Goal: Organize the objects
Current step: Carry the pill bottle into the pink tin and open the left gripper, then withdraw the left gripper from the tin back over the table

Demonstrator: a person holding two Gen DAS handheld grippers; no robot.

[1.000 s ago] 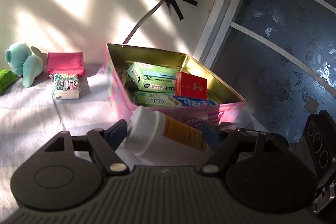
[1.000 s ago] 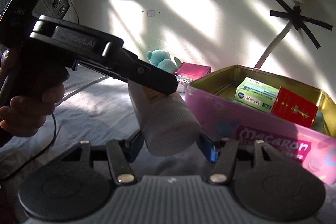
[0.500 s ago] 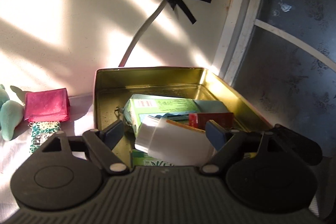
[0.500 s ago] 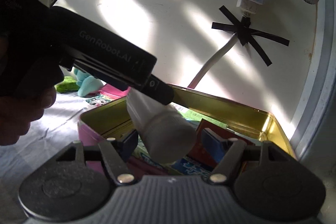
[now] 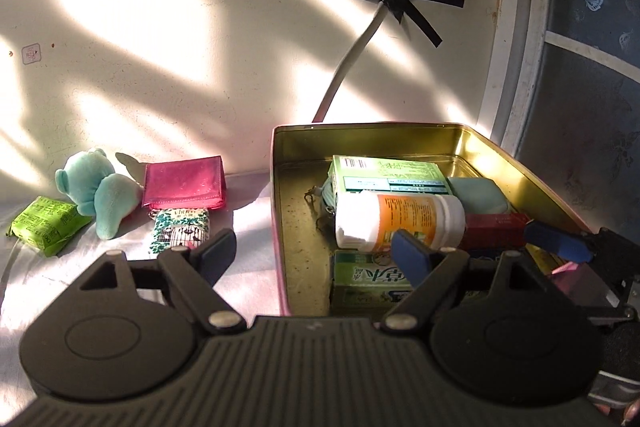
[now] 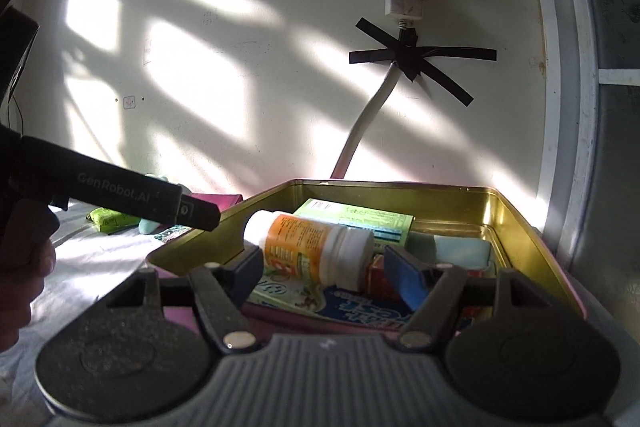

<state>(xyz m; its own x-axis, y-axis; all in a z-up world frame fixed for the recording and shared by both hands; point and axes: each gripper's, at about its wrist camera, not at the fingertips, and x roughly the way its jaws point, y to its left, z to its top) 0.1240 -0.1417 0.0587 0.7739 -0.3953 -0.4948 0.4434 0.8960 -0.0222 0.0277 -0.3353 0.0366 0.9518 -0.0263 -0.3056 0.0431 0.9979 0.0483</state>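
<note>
A white bottle with an orange label (image 5: pixel 400 223) lies on its side inside the pink tin (image 5: pixel 280 187) with gold walls, on top of green boxes (image 5: pixel 384 175); it also shows in the right wrist view (image 6: pixel 312 247). My left gripper (image 5: pixel 316 251) is open and empty, straddling the tin's left wall, just short of the bottle. My right gripper (image 6: pixel 332 271) is open, its fingers on either side of the bottle's cap end without gripping it. The tin (image 6: pixel 516 223) also holds a red box (image 5: pixel 496 231) and a teal pouch (image 5: pixel 476 195).
Left of the tin on the white cloth lie a teal plush toy (image 5: pixel 96 191), a magenta pouch (image 5: pixel 184 183), a patterned tissue pack (image 5: pixel 180 231) and a green packet (image 5: pixel 44 223). A wall with a taped cable (image 5: pixel 352 59) stands behind; a door frame (image 5: pixel 516 27) is to the right.
Both grippers let go of the bottle, which now rests in the tin. The left gripper has drawn back and to the left; the jaws of both have opened wider.
</note>
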